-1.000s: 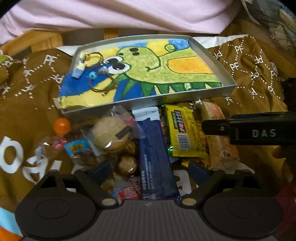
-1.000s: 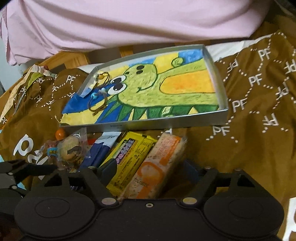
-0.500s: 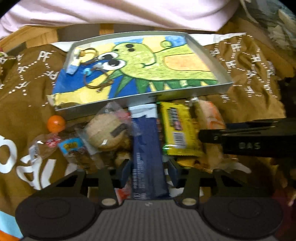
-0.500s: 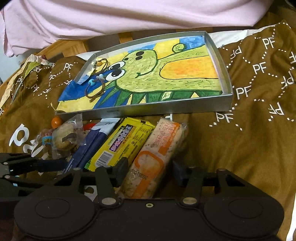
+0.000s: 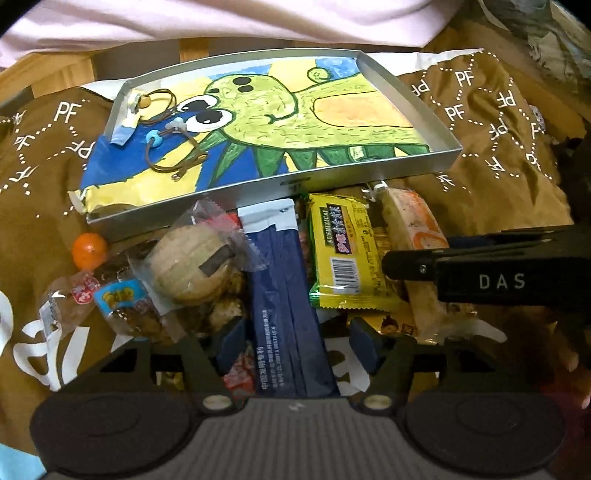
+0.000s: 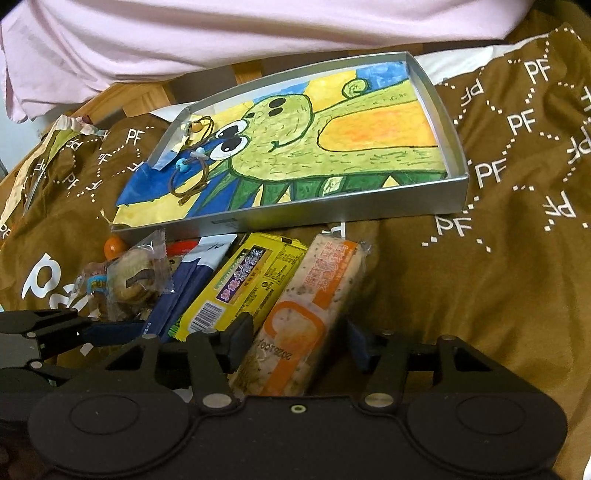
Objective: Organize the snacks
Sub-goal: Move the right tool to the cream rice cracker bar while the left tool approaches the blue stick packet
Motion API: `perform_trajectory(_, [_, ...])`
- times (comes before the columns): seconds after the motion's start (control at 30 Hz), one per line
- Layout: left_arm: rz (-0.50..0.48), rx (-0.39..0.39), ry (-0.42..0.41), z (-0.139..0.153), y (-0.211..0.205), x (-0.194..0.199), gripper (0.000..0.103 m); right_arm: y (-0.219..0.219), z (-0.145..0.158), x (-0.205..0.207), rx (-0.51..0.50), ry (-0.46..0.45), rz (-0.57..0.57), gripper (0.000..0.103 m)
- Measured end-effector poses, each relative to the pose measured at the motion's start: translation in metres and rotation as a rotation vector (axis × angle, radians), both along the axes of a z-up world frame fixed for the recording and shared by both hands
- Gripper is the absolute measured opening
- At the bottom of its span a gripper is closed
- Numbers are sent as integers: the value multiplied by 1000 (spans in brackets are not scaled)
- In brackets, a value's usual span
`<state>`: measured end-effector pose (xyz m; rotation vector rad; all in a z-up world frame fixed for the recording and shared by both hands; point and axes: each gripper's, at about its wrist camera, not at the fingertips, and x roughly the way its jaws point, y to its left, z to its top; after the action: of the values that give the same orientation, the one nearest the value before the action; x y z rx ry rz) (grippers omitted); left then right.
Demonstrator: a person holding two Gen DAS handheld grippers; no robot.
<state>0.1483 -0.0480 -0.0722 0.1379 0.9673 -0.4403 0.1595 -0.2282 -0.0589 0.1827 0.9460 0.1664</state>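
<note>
- A row of snacks is laid on a brown cloth, just in front of the near wall of a shallow silver tray.
- From left to right in the left wrist view: a small orange ball, a clear-wrapped round cookie on a heap of small wrapped sweets, a dark blue packet, a yellow packet, an orange-and-white bar.
- The left gripper is set astride the near end of the dark blue packet; its jaws are narrow, with a finger just beside each long edge. Whether the pads press the packet cannot be told.
- The right gripper is set astride the near end of the orange-and-white bar; its jaws are moderately open, a small gap being seen at the right finger.
- The tray floor is covered by a painted green creature on yellow and blue; brown cords with beads lie in its left corner.
- The cloth is printed with white "PF" marks and dotted lines, and is creased.
- Beyond the tray, wooden slats and a pink fabric are seen.
</note>
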Motion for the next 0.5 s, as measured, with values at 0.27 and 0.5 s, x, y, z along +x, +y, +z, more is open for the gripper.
perform_trajectory(0.27, [28, -21, 51, 7, 6, -4, 40, 2, 7, -7, 5, 14, 17, 44])
perform_trajectory(0.5, [35, -44, 79, -1, 8, 4, 46, 2, 4, -6, 10, 12, 34, 46])
